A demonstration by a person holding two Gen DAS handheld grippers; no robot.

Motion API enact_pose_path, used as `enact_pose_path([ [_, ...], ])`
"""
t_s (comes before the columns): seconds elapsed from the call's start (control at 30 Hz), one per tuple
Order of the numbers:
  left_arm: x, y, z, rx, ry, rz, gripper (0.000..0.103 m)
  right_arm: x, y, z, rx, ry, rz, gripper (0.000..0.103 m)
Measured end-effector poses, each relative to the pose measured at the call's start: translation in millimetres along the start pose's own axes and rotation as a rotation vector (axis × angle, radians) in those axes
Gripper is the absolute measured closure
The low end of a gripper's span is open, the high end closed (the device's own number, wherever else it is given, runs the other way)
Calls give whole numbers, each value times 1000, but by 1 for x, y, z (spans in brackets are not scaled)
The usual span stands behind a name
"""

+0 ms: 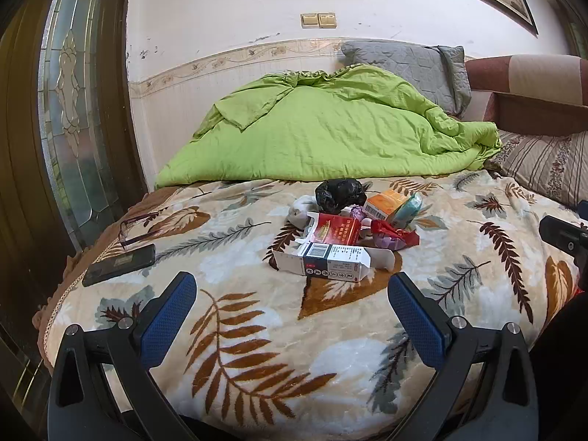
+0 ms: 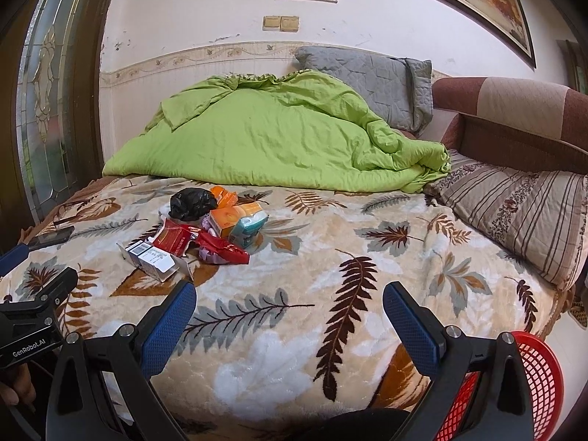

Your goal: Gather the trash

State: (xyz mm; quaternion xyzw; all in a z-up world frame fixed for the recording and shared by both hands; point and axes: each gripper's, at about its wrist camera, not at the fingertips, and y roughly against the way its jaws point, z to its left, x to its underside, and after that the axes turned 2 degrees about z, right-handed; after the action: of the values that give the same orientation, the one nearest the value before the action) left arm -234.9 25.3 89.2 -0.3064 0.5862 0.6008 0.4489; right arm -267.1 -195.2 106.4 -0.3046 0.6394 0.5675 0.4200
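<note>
A heap of trash lies on the leaf-patterned blanket [image 1: 257,330]: a white and dark carton [image 1: 330,262] in front, a red box [image 1: 336,231], a red wrapper [image 1: 395,237], an orange box [image 1: 386,204], a teal pack [image 1: 408,209] and a crumpled black bag [image 1: 340,193]. My left gripper [image 1: 292,292] hangs open just short of the carton, nothing between its blue fingers. In the right wrist view the same carton [image 2: 154,261], red box [image 2: 172,240], orange box [image 2: 229,220] and black bag [image 2: 193,202] lie ahead to the left. My right gripper [image 2: 290,301] is open and empty over bare blanket.
A red mesh basket [image 2: 529,386] stands off the bed's near right corner. A dark phone [image 1: 119,264] and glasses [image 1: 136,226] lie near the bed's left edge. A green duvet [image 1: 323,128], grey pillow [image 1: 408,70] and striped pillow [image 2: 522,217] fill the far side.
</note>
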Motion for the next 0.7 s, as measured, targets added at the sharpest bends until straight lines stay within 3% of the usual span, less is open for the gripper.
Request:
enact_pose_path([
  [0.7, 0, -1, 0, 10, 5, 11, 0, 3, -3, 3, -15, -13, 21, 0],
])
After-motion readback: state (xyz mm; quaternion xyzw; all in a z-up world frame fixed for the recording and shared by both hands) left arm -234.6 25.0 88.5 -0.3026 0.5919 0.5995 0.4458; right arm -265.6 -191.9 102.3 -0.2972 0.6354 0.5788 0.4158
